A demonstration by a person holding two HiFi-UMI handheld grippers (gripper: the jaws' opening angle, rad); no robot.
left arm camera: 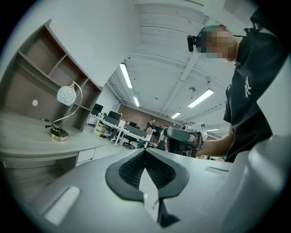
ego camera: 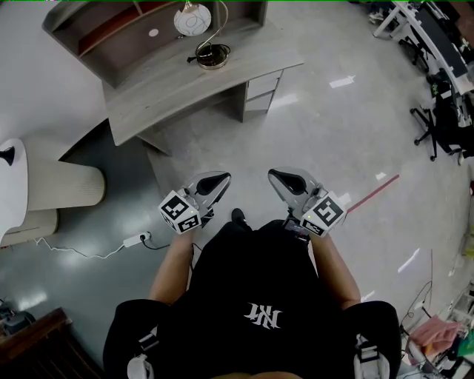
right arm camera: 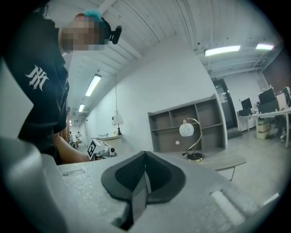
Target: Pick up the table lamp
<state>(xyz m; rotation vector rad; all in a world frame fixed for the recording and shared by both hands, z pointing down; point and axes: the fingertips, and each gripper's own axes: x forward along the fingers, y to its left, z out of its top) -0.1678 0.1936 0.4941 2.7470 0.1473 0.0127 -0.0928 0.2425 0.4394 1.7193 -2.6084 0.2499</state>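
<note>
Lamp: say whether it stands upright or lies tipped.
Upright. The lamp sits on its flat base on the desk, curved stem rising, globe hanging from it.

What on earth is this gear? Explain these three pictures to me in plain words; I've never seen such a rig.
There is no robot here. A person holds a grey two-jaw gripper in each hand. The top-down picture comes from a camera on the person's head. It shows the left gripper and the right gripper above the floor, both shut and holding nothing. The other two pictures come from a camera riding on each gripper, looking along its jaws. Ahead is a curved grey wooden desk. On it stands the table lamp, with a white globe shade, a curved gold arm and a round base. It has not yet been picked up, and both grippers are well short of the desk.
</note>
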